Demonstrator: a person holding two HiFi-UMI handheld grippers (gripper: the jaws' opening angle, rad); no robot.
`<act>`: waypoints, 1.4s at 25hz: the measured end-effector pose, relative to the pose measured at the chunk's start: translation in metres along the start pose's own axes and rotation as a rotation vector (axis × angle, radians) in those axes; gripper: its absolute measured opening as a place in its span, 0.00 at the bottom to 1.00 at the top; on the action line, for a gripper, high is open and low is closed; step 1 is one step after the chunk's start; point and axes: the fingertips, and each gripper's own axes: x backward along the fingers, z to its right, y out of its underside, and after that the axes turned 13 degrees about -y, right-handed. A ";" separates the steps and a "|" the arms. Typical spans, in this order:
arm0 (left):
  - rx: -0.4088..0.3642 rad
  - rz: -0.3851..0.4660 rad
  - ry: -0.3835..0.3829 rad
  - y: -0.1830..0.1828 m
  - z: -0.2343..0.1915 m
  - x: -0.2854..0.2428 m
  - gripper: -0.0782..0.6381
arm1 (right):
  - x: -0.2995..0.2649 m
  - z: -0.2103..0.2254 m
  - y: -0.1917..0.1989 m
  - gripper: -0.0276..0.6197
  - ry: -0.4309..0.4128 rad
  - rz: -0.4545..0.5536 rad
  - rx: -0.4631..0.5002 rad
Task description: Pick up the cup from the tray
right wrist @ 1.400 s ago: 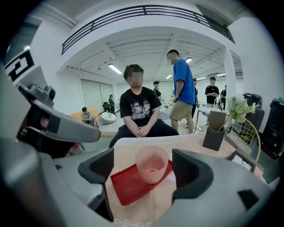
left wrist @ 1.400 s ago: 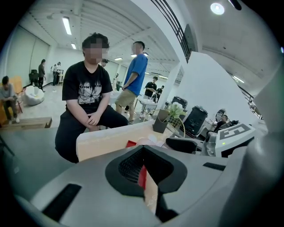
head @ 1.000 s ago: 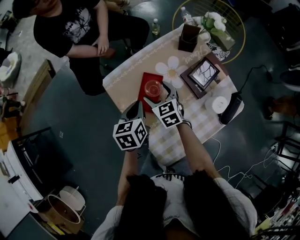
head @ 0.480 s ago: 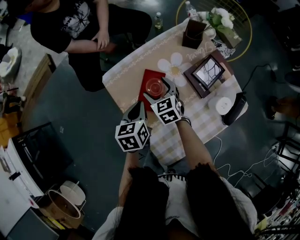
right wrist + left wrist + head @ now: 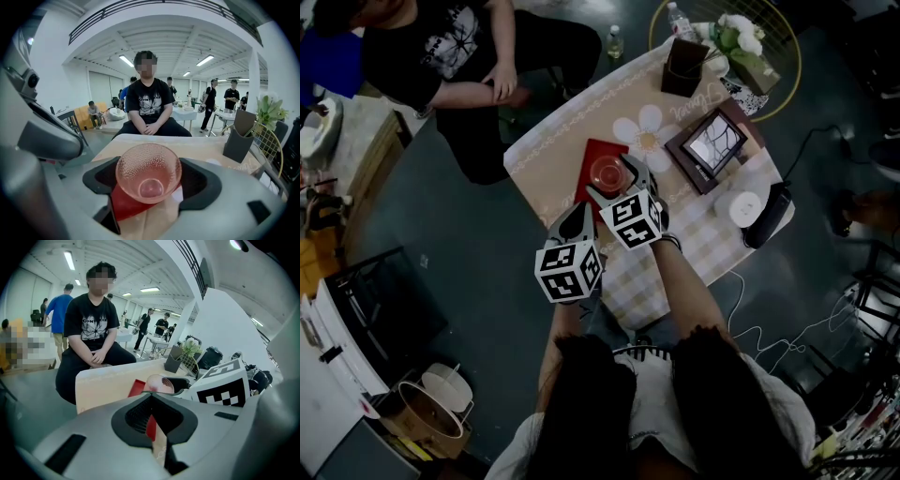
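Right gripper (image 5: 149, 164) jaws are closed on the cup (image 5: 148, 180), one pad on each side of its wall; the cup sits over the near end of the red tray (image 5: 602, 152), can't tell if it's lifted. Left gripper (image 5: 151, 397) jaws are together with nothing in them, just short of the tray's near edge by the table (image 5: 553, 159) rim

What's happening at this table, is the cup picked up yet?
A person works two handheld grippers over a small table. The right gripper has its jaws closed against both sides of the pink glass cup, directly above the red tray; whether the cup has cleared the tray cannot be told. The left gripper is shut and empty, held back near the table's edge. Another person sits across the table.
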 end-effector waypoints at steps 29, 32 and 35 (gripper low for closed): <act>-0.175 0.043 0.169 0.010 0.102 0.023 0.12 | 0.137 0.027 0.059 0.64 0.219 0.072 -0.129; -0.199 0.038 0.175 0.015 0.110 0.022 0.12 | 0.141 0.028 0.068 0.64 0.227 0.075 -0.135; -0.216 0.039 0.179 0.018 0.117 0.020 0.12 | 0.144 0.029 0.077 0.64 0.226 0.077 -0.145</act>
